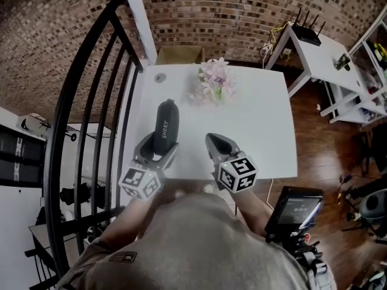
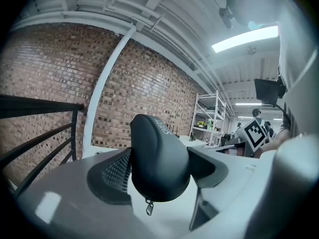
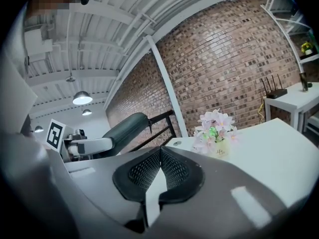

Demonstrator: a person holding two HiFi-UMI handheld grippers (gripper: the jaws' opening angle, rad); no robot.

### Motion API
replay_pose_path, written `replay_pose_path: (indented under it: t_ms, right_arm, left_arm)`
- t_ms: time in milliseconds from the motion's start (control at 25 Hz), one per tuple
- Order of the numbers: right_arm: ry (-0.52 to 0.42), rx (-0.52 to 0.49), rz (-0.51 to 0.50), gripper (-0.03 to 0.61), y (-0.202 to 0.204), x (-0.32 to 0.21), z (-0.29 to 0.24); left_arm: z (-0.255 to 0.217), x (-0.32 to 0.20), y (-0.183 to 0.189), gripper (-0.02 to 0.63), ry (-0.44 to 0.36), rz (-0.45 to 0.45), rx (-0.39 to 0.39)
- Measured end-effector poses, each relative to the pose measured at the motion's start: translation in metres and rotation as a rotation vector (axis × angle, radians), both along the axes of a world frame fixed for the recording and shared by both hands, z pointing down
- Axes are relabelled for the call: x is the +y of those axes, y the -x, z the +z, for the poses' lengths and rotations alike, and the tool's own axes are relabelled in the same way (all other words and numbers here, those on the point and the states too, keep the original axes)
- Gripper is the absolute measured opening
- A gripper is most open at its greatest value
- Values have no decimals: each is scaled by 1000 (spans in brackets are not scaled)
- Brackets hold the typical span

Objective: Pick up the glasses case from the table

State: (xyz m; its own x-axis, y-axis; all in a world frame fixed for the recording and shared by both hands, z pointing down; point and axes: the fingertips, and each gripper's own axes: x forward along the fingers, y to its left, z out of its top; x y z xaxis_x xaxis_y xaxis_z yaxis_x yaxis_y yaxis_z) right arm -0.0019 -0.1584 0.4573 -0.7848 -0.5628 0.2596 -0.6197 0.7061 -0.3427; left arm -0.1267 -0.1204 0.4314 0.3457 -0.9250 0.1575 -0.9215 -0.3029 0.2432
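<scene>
One black zippered glasses case (image 1: 165, 122) clamped in left tongs (image 1: 157, 151); right tongs (image 1: 216, 142) closed, empty.

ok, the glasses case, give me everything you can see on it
The glasses case is a dark, matte, rounded oblong shell with pale lettering along its top and a zip seam whose small metal pull hangs at the near end. It is gripped by that near end between the left gripper's textured fingers, tilted with its far end raised, clear of the white table. Nothing else touches it.
</scene>
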Motion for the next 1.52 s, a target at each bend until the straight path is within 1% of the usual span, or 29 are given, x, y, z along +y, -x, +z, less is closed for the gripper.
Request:
replay_pose_path:
  t_ms: [160,360,640,1120,1520]
  right_arm:
    - [14,1,29,12,1,6,4]
    - [7,6,45,12,0,13,3]
    - [-14,26,46,11,6,20,-1]
    - [-32,41,53,9,8,27,-2]
    - [-34,58,50,9,4,26,-2]
  left_arm:
    - [0,10,2,342,-3,18,10]
    - [5,19,0,342,0,36,27]
    - [9,25,-3,342,5,62,43]
    - [12,23,-8,342,11,97,44]
    - [10,18,-9,341,8,106,48]
